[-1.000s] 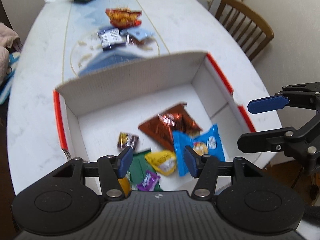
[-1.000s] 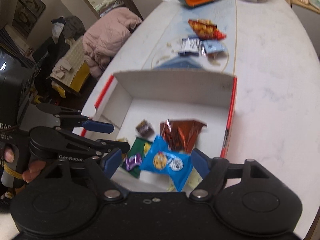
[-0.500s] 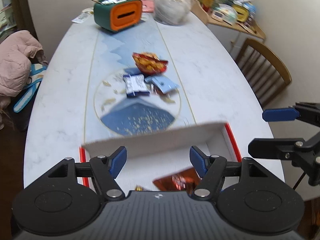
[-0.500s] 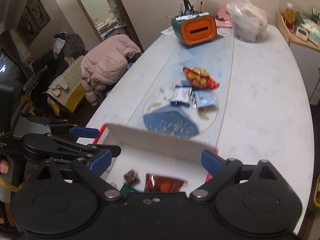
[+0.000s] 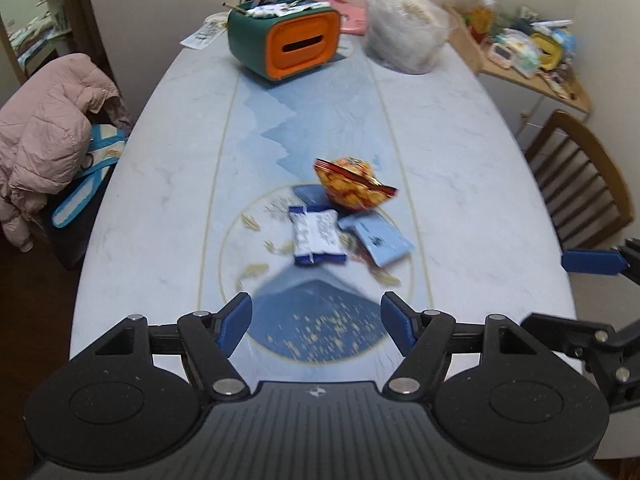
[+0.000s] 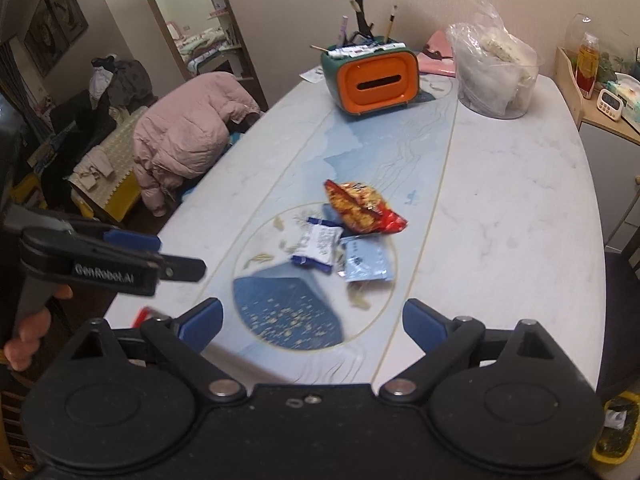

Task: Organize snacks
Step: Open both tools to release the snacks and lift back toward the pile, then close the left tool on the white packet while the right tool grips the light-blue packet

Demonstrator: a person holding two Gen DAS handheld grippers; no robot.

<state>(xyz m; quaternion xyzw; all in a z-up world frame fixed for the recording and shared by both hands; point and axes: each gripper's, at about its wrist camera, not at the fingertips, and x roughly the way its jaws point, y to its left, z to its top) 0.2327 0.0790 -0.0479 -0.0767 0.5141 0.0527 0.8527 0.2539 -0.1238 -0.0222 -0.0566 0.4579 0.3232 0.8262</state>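
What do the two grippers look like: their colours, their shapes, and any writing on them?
Both are black plastic. The left gripper has two round discs on its body, a ribbed centre plate, silver pivot bolts and blue finger pads. The right gripper is built the same. Seen from the side, the left one carries the white words "GenRobot.AI".

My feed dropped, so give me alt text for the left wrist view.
The left gripper is open and empty above a white table. Ahead lie three snacks: a red chip bag, a white packet, a light blue packet.
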